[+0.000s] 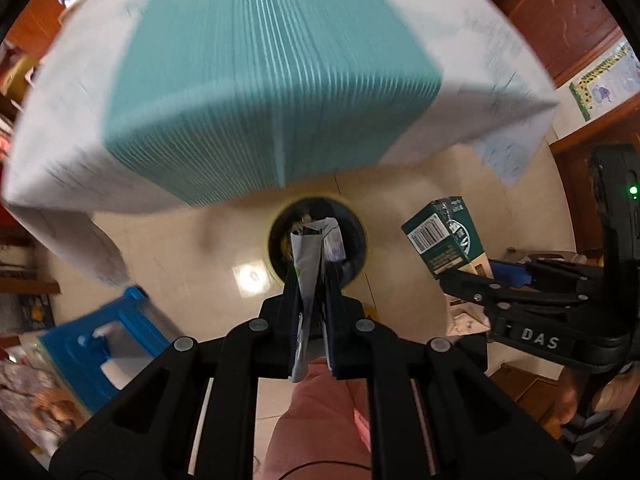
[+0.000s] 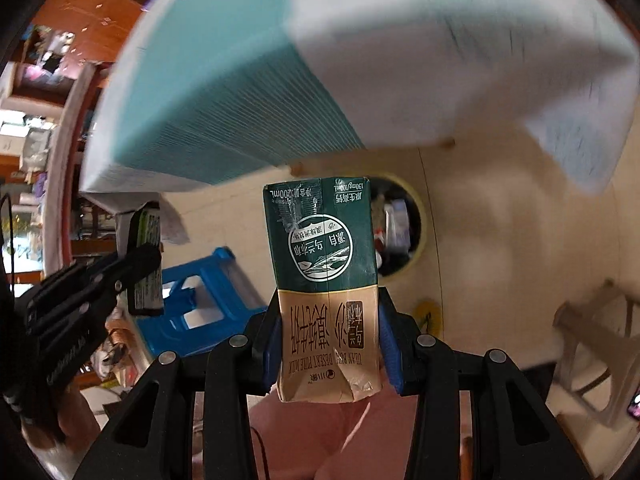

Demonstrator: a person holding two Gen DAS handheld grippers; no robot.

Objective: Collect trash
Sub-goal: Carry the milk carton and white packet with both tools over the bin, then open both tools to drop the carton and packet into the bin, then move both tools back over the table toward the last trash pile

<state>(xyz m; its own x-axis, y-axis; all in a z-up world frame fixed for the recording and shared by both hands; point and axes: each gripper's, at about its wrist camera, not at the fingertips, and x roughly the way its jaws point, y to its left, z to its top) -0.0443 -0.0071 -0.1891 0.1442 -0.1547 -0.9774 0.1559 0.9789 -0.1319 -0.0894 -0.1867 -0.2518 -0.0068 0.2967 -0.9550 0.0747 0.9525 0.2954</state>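
A table (image 1: 472, 60) draped in a white cloth with a ribbed teal panel fills the upper part of both views, blurred. Below it lies a glossy cream tiled floor (image 1: 192, 256) catching a bright light reflection. A blue plastic stool (image 1: 100, 344) stands nearby. Brown wooden cabinets (image 1: 560, 12) and cluttered shelves (image 2: 36, 128) line the walls, and a pale plastic chair (image 2: 600, 344) stands to one side.

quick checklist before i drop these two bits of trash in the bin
1. Left gripper shut on the flattened white and blue wrapper: ok.
2. Right gripper shut on the green and tan milk carton: ok.
3. Round dark trash bin lies under the wrapper: ok.
4. Carton over the bin: cannot tell; the left wrist view shows the carton off to one side.
5. Room left in the bin: cannot tell; it already holds trash.
6. Blue plastic stool clear of the bin: ok.
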